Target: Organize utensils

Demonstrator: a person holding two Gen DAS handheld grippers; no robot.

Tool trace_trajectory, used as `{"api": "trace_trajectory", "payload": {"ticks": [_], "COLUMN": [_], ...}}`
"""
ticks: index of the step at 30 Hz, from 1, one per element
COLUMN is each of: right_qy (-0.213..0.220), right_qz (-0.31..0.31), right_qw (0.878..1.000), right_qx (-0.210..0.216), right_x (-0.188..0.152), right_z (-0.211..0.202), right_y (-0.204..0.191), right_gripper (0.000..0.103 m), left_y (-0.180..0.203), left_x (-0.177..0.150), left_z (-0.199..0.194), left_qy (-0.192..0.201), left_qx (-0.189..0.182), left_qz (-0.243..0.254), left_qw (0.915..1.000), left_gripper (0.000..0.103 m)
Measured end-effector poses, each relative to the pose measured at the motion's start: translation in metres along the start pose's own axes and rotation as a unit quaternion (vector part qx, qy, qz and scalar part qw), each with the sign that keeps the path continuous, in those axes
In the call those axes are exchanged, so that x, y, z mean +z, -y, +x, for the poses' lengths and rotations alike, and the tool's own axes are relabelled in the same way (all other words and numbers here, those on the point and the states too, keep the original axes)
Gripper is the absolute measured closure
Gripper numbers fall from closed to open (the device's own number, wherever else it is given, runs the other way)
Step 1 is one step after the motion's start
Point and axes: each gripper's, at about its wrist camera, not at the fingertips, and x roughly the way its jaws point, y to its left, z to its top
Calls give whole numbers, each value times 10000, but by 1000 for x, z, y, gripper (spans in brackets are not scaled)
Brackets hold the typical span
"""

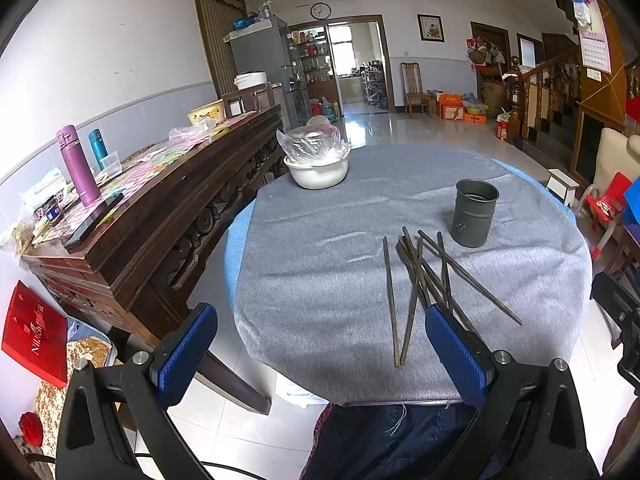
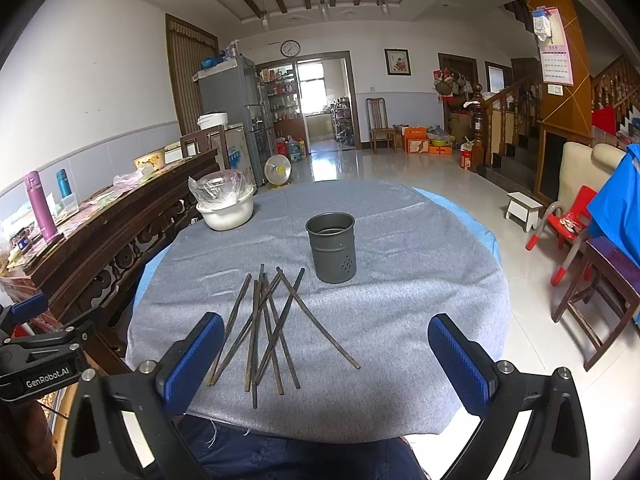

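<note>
Several dark chopsticks point(image 1: 424, 280) point(image 2: 268, 324) lie loosely crossed on the grey cloth of a round table point(image 1: 320, 264) point(image 2: 420, 304). Behind them stands an upright grey metal utensil holder point(image 1: 475, 213) point(image 2: 332, 247) with small holes in its wall. My left gripper point(image 1: 322, 322) is open over the table's near edge, left of the chopsticks, with nothing between its blue pads. My right gripper point(image 2: 326, 332) is open too, held above the near ends of the chopsticks and not touching them.
A white bowl with a plastic-wrapped dish point(image 1: 317, 160) point(image 2: 226, 203) sits at the table's far left. A dark wooden sideboard point(image 1: 160, 216) with bottles and a phone runs along the left. A chair point(image 2: 600, 280) stands to the right. Dark clothing point(image 2: 300, 456) shows below.
</note>
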Motion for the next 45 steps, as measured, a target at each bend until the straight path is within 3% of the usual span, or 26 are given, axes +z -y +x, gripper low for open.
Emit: {"api": "trace_trajectory", "payload": {"ticks": [24, 29, 34, 40, 42, 45], "right_qy": [-248, -178, -303, -759, -861, -944], "right_qz": [422, 499, 820, 1012, 1077, 1173], "right_qw": [9988, 9986, 9961, 9914, 9898, 9883], "right_qx": [99, 70, -78, -350, -368, -238], "right_x": [0, 3, 2, -9, -13, -17], "right_z": [26, 43, 69, 105, 112, 123], "right_y": [11, 25, 57, 95, 105, 118], "right_gripper": [0, 0, 0, 0, 1, 6], "left_y": [5, 9, 29, 75, 86, 79], "left_x": [5, 15, 30, 43, 50, 55], "left_z": [21, 47, 97, 155, 174, 210], "left_qy": [-179, -474, -1066, -1698, -1831, -2191], "left_qx": [-67, -473, -1298, -1847, -1973, -1900], "left_qz": [-22, -32, 41, 217, 243, -71], "left_qw": [9998, 9977, 9858, 9678, 9628, 9570], "left_gripper": [0, 0, 0, 0, 4, 19]}}
